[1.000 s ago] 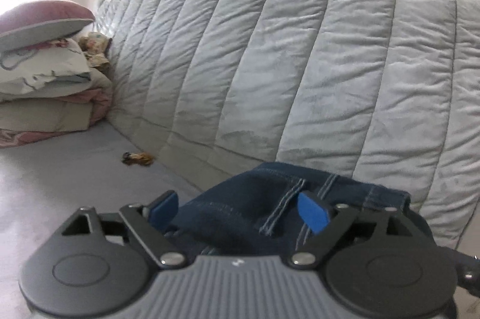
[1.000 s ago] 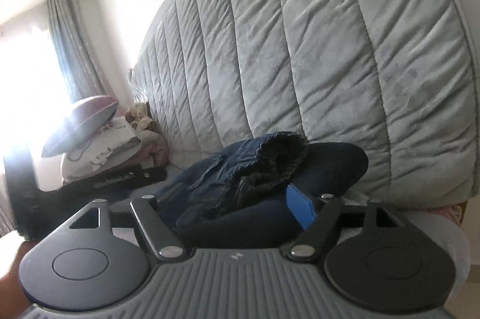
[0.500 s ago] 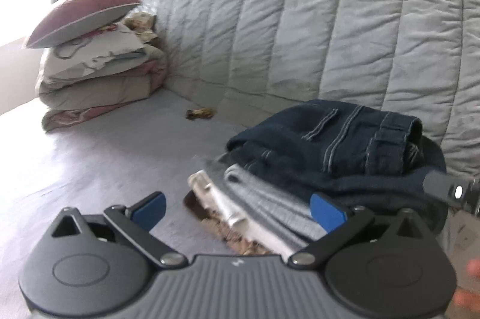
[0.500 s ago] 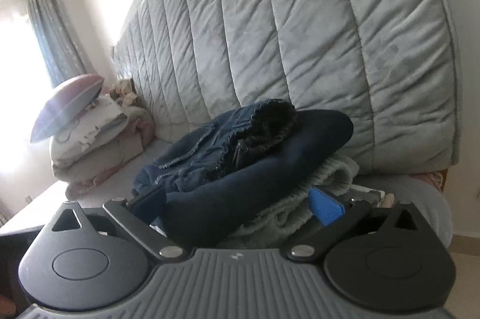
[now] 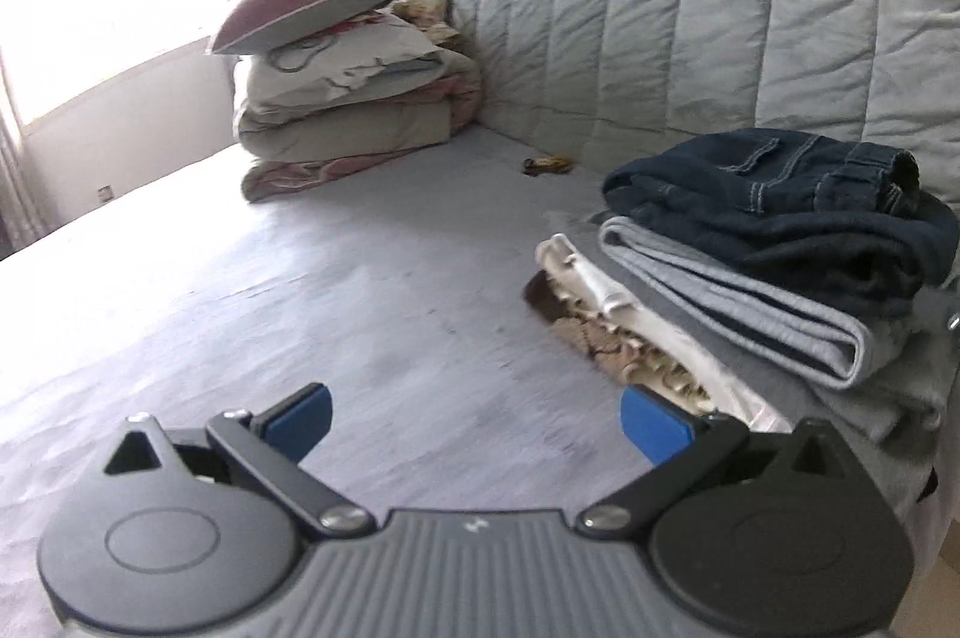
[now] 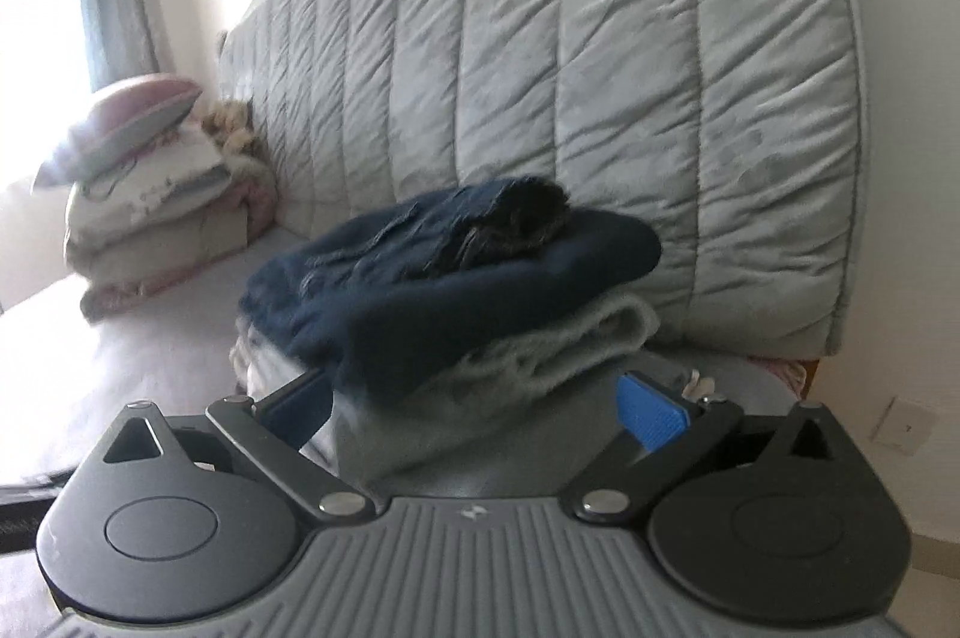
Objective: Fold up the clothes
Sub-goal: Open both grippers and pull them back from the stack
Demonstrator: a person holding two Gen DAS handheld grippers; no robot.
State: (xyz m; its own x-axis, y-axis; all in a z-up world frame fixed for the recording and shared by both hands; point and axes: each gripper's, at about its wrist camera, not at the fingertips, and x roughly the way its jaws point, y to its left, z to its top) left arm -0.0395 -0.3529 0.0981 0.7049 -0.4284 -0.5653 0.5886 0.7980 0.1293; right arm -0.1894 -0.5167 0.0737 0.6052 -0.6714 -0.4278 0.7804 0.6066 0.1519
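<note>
A stack of folded clothes sits on the bed against the headboard. Dark blue jeans (image 5: 780, 182) (image 6: 420, 242) lie on top, over a navy garment (image 6: 480, 302), a light grey one (image 5: 720, 314) (image 6: 558, 344), a white one (image 5: 606, 290) and a patterned one (image 5: 606, 344). My left gripper (image 5: 477, 419) is open over the bare sheet, with the stack off to its right and nothing between its fingers. My right gripper (image 6: 474, 407) is open just short of the stack. The grey bottom of the pile shows between its fingers, and the pads do not press on it.
The grey bed sheet (image 5: 300, 278) stretches left of the stack. A quilted grey headboard (image 5: 690, 8) (image 6: 600, 68) stands behind. Pillows and folded bedding (image 5: 342, 98) (image 6: 150, 194) are piled in the far corner by the window. A small brown object (image 5: 547, 165) lies near the headboard.
Both grippers have drawn back from the jeans with their jaws spread wider. The left one has swung left over the sheet. The jeans stay on top of the stack.
</note>
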